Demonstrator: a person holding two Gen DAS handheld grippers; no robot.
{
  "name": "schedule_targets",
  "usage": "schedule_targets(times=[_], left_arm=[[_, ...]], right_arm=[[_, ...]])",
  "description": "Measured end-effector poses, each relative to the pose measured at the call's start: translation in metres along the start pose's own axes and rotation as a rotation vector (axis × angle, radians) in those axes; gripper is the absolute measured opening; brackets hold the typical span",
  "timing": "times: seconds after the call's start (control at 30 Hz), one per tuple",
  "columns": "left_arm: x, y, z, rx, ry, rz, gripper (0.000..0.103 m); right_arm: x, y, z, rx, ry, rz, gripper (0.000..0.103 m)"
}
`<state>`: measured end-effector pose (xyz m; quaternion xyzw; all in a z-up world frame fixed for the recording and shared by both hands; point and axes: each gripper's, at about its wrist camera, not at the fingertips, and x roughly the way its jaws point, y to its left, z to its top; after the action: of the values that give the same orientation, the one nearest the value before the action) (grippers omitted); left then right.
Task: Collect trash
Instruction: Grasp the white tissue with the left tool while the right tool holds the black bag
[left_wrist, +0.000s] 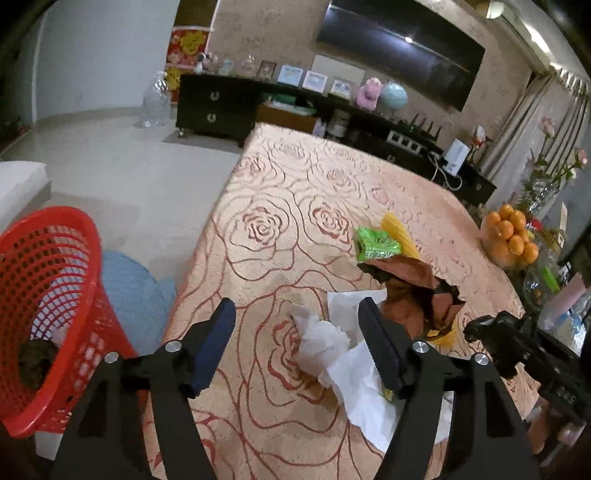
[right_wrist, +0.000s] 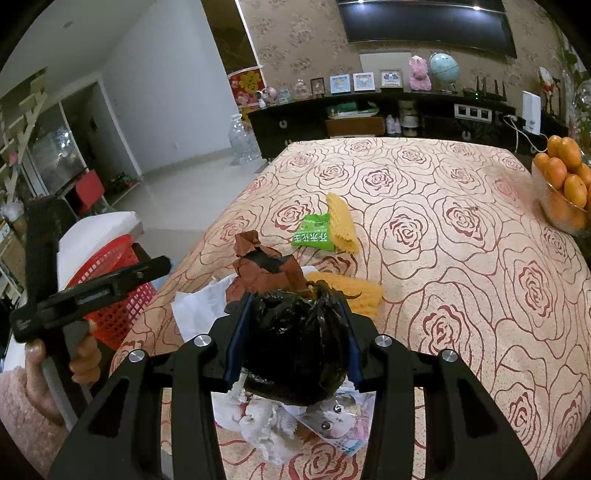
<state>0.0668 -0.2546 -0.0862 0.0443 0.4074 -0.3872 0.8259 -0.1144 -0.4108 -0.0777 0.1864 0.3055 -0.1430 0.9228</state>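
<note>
My left gripper (left_wrist: 297, 332) is open above the rose-patterned tablecloth (left_wrist: 295, 177), with nothing between its fingers. A crumpled white tissue (left_wrist: 321, 343) lies on the cloth below the gap, and a white paper sheet (left_wrist: 362, 387) beside it. Behind them sit crumpled brown paper (left_wrist: 413, 291), a green wrapper (left_wrist: 376, 243) and yellow foam netting (left_wrist: 397, 229). A red mesh basket (left_wrist: 48, 295) stands on the floor left of the table, something dark inside. My right gripper (right_wrist: 295, 306) is shut on a wad of black plastic bag (right_wrist: 295, 343), held over tissue (right_wrist: 258, 417) and a printed paper (right_wrist: 332, 421).
A glass bowl of oranges (right_wrist: 565, 184) stands at the table's right edge, with a flower vase (left_wrist: 543, 192) beyond it. A blue mat (left_wrist: 129, 291) lies on the floor by the basket. A dark sideboard (left_wrist: 221, 103) lines the far wall.
</note>
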Motion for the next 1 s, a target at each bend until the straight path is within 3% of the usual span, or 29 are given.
schedule_targets(times=[0.2,0.5,0.6,0.83,0.93,1.0], left_arm=[[0.036,0.001,0.003,0.019,0.070,0.093,0.066],[0.046,-0.024,-0.023,0.136,0.111,0.063,0.065],[0.049,-0.028,-0.030,0.162,0.124,0.055,0.057],[0.055,-0.023,-0.024,0.121,0.123,0.038,0.051],[0.055,-0.023,-0.024,0.119,0.120,0.019,0.033],[0.052,-0.023,-0.026,0.120,0.117,0.015,0.031]], right_arm=[[0.002,-0.001,-0.001,0.003,0.003,-0.002,0.042],[0.005,0.000,-0.001,0.001,0.012,0.003,0.042],[0.005,0.000,-0.001,0.004,0.012,0.001,0.042],[0.006,0.000,-0.002,0.005,0.012,0.001,0.042],[0.005,-0.001,-0.002,0.003,0.012,0.001,0.042],[0.005,-0.001,-0.002,0.005,0.011,0.000,0.042]])
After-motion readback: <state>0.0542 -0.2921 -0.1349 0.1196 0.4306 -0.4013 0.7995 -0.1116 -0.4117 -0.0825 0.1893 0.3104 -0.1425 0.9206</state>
